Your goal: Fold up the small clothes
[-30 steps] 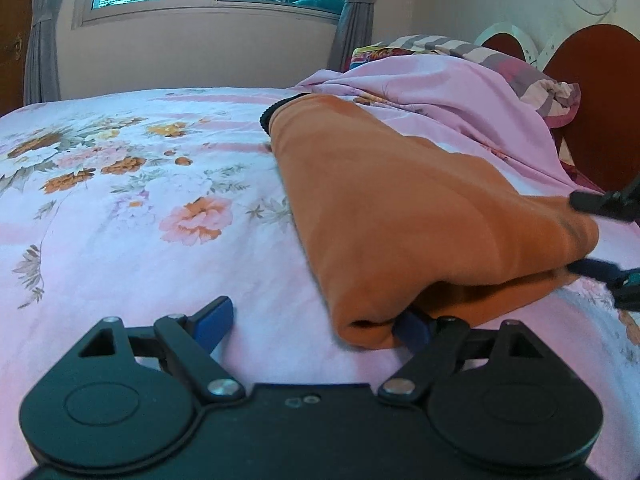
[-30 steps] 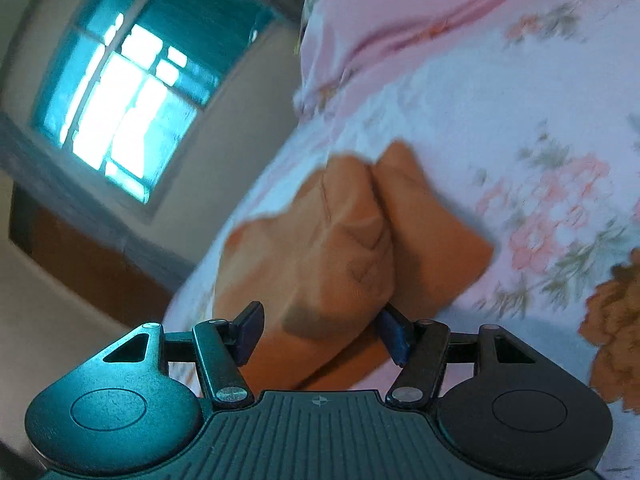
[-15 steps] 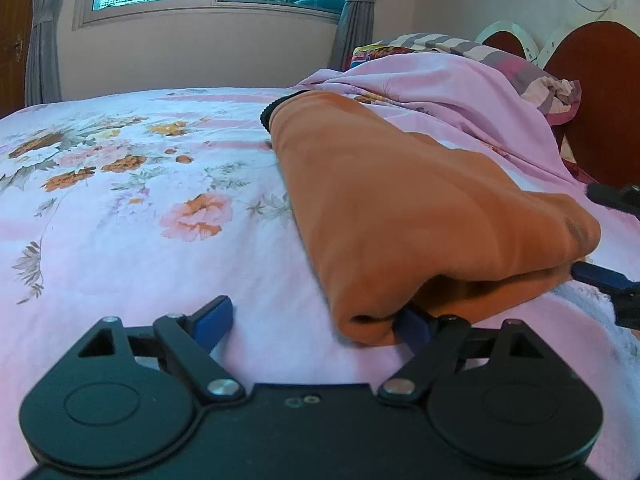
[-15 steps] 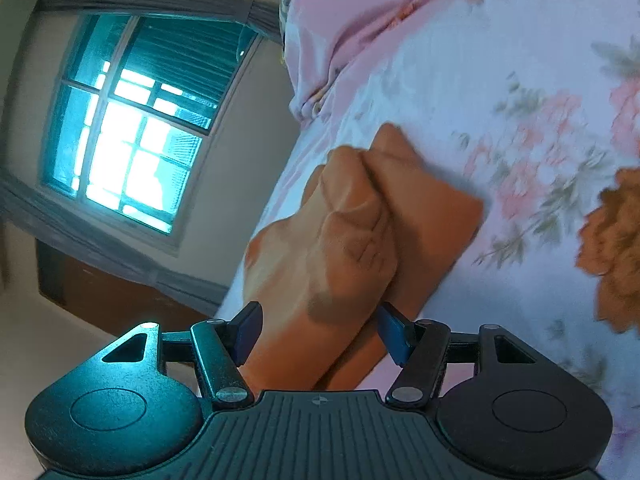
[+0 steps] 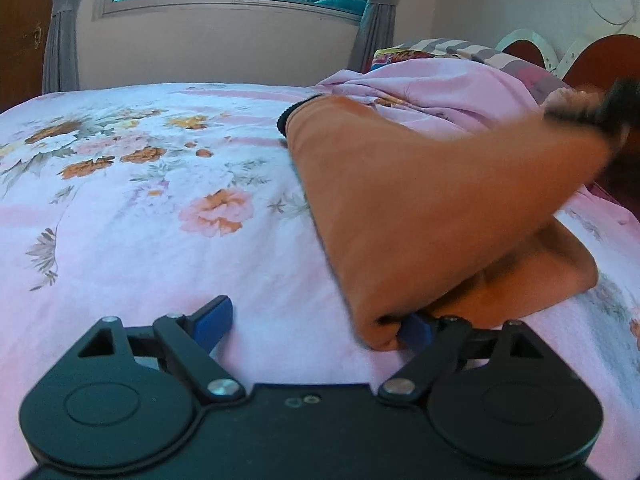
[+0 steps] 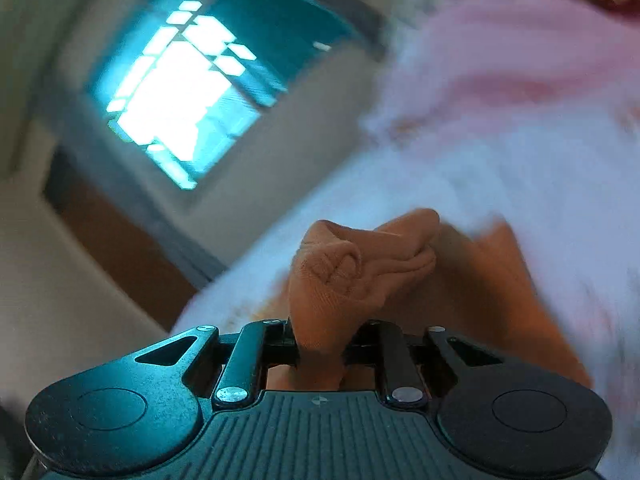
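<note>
Orange garment (image 5: 420, 208) centre-right on bed (image 5: 140, 240), part-folded. Right tongs (image 6: 320, 344) closing, pinching its corner, raised upper right. Left tongs (image 5: 316, 324) wide open at near edge. Fold-over and flattening left.

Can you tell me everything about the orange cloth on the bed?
The orange cloth is a soft, knit-looking garment with a dark edge at its far end. It lies folded on the flowery bed sheet, but one corner is lifted. The right gripper is closing on that bunched, wrinkled corner and holds it above the bed. The near corner rests against one blue finger of the open left gripper. A pink blanket lies behind it.
</note>
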Demonstrator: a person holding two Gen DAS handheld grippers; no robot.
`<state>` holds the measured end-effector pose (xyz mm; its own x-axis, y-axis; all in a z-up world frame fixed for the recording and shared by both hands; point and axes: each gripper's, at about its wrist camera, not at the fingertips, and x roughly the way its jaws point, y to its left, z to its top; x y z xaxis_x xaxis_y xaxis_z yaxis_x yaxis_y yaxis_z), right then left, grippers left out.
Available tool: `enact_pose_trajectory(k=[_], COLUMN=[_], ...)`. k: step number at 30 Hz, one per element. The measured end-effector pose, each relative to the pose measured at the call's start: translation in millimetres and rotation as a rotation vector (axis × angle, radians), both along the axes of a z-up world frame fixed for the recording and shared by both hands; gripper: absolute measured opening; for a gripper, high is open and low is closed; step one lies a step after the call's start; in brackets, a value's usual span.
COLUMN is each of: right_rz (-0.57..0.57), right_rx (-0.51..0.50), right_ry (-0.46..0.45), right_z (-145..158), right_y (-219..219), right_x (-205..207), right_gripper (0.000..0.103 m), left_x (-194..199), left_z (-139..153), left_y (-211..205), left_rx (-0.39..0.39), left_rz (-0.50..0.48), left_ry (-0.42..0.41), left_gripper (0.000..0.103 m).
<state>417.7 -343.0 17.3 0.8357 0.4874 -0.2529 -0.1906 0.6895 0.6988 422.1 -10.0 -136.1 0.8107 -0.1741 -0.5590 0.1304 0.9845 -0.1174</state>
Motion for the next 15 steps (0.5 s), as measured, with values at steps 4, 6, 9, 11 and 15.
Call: enact_pose_trajectory(k=[4,6,9,11,15], right_rz=[-0.03,-0.112,-0.124,-0.13,-0.17], right_rx=[-0.046,-0.035,0.022,0.021,0.011], right_ry=[-0.007,0.118,0.229,0.191,0.113], right_z=[-6.5,-49.1,-95.1,-87.3,-70.0], right_y=[-17.7,-34.8,-45.4,-42.6,-39.6], right_x=[-10.7,-7.2,-6.6,-14.9,-34.7], right_gripper=[0.015,0.015,0.014,0.015,0.015], left_x=[-3.9,-4.2,-5.6,-9.5,-1.8], left_z=[1.6,1.4,3.1,4.7,1.4], left_y=[-4.7,-6.5,-10.9,-10.7,-2.7], left_rx=[0.019,0.026,0.041,0.045,-0.014], left_rz=[-0.014,-0.026,-0.046,-0.053,-0.026], left_ry=[-0.011,-0.012,-0.012,-0.035,0.002], left_gripper=[0.087,0.087,0.087,0.087,0.088])
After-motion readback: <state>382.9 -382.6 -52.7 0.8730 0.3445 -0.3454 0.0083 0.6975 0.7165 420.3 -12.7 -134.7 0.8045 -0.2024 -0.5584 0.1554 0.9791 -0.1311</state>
